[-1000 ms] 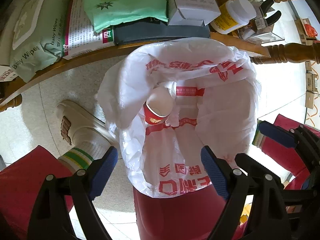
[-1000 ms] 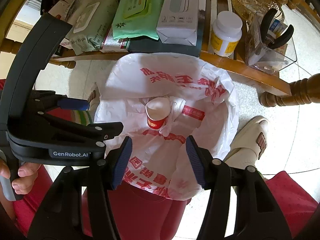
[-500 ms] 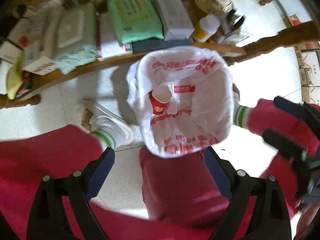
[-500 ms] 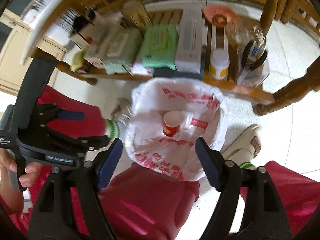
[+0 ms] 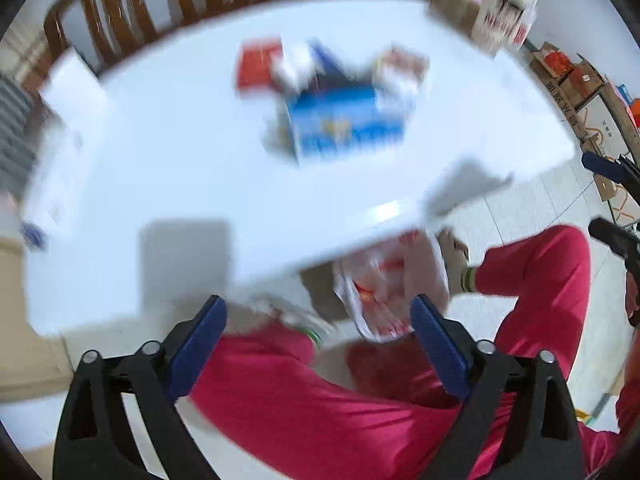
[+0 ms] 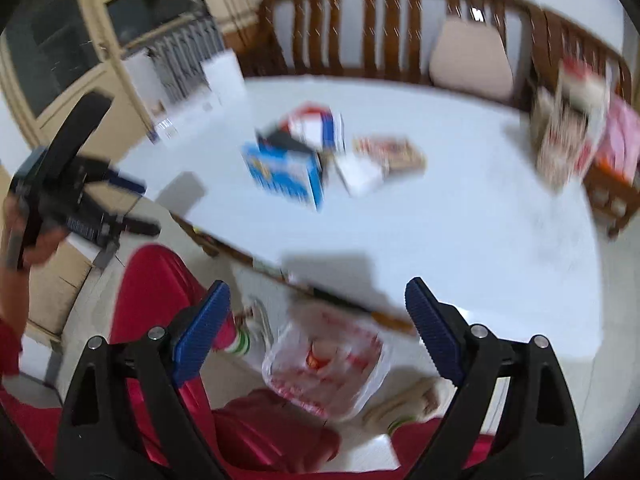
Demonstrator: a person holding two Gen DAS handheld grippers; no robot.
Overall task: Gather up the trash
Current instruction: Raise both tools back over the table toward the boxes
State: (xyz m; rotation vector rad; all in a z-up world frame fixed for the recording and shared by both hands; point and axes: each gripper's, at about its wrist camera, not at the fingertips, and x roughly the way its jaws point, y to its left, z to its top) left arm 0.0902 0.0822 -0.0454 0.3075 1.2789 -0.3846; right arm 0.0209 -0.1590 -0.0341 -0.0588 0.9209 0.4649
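Though motion blurs my left wrist view, my left gripper [image 5: 318,334] shows its jaws spread wide with nothing between them, hanging over my red trousers [image 5: 360,408]. Above them lies the white surface [image 5: 180,168], carrying a cluster of trash — a blue box [image 5: 344,128], a red packet [image 5: 258,66] and a red-and-white wrapper [image 5: 402,70] just beside it. The white bag with red print [image 5: 384,288] sits on the floor under the surface's near edge, between my legs.

In my right wrist view, my right gripper [image 6: 318,330] is likewise parted and holding nothing. The bag [image 6: 332,368] stands open below the surface's [image 6: 460,232] edge — a red paper cup [image 6: 318,356] inside it. The blue box [image 6: 284,172] rests mid-surface with small cartons [image 6: 388,152] near it. My left gripper [image 6: 80,196] appears at the left, well apart.
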